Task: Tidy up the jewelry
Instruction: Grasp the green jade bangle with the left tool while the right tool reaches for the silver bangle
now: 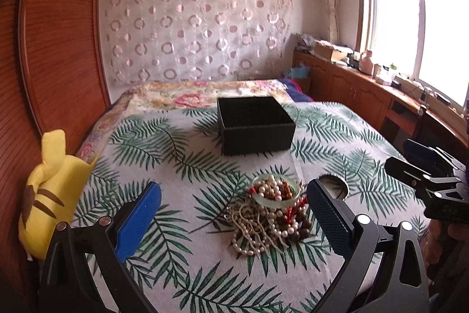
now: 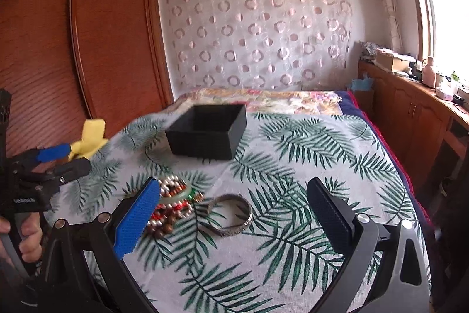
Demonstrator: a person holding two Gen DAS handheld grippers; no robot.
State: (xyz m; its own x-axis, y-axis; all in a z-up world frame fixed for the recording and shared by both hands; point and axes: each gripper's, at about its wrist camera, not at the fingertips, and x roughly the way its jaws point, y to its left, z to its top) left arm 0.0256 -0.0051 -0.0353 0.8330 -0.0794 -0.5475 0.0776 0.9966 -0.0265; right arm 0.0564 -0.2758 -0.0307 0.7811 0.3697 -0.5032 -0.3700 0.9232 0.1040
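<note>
1. Jaws first, from the left wrist view: I have the left gripper (image 1: 234,213) spread wide with nothing between its pads, hovering over the leaf-print bedspread (image 1: 187,269). The jewelry pile (image 1: 268,217) of pearl strands, brown beads and red bits lies right between the two fingers, with a pale green bangle (image 1: 275,189) resting on its far side. The black box (image 1: 255,125), open-topped and looking empty from here, sits further up the bed, well apart from the pile. A yellow plush toy (image 1: 47,187) lies at the left edge of the bed.

2. Same view, step in hand: I judge this to be the start of the job, since nothing seems to be in the box yet. My next move with this side calls for lowering onto one strand or the bangle and closing gently, as the strands look tangled and may drag their neighbours along.

3. Right wrist view: the right gripper (image 2: 234,213) is likewise wide apart and empty, held low above the bedspread and aimed toward the box. A silver bangle (image 2: 230,214) lies flat between its fingers, just beside the pile, which is partly hidden behind the blue pad (image 2: 137,219).

4. Same view, pose: a hand (image 2: 27,236) grasps the left tool's handle at the left edge. The bangle looks the easiest first pick for this side; I would pinch across its rim.
</note>
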